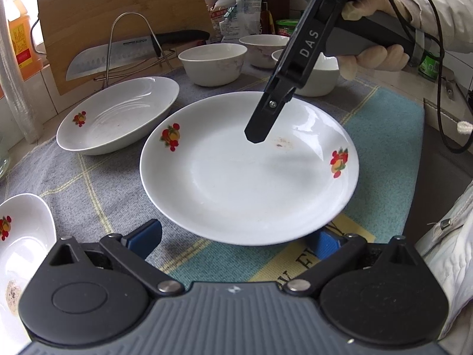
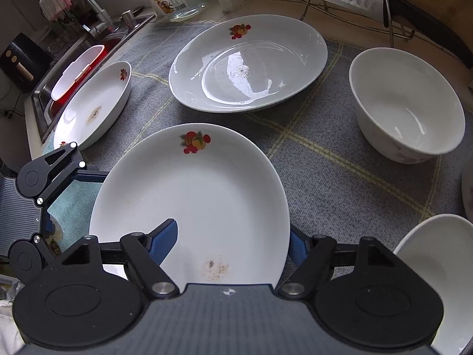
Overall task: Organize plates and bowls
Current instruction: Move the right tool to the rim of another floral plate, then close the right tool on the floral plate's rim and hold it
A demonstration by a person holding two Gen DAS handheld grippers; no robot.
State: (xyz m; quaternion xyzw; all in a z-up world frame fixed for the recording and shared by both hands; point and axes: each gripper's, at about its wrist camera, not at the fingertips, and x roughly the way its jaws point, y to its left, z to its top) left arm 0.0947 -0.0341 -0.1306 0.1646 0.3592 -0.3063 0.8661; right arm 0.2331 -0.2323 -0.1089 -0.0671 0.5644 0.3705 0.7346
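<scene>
Bare cloth (image 2: 340,177) lies open between the near plate (image 2: 201,195) and the bowl (image 2: 408,109); toward the cloth's far edge a deep plate (image 2: 251,65) and knife rack (image 2: 387,6) block passage

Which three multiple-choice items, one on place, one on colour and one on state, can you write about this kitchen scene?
1. The knife rests: A in the sink; B in the wire rack; C on a plate.
2. The gripper pads are: A red; B blue; C yellow.
3. The white bowl stands: A upright; B overturned; C on its side.

Key: B, the blade lies across the rack's wires; B, both views show blue pads; A, its opening faces up.
</scene>
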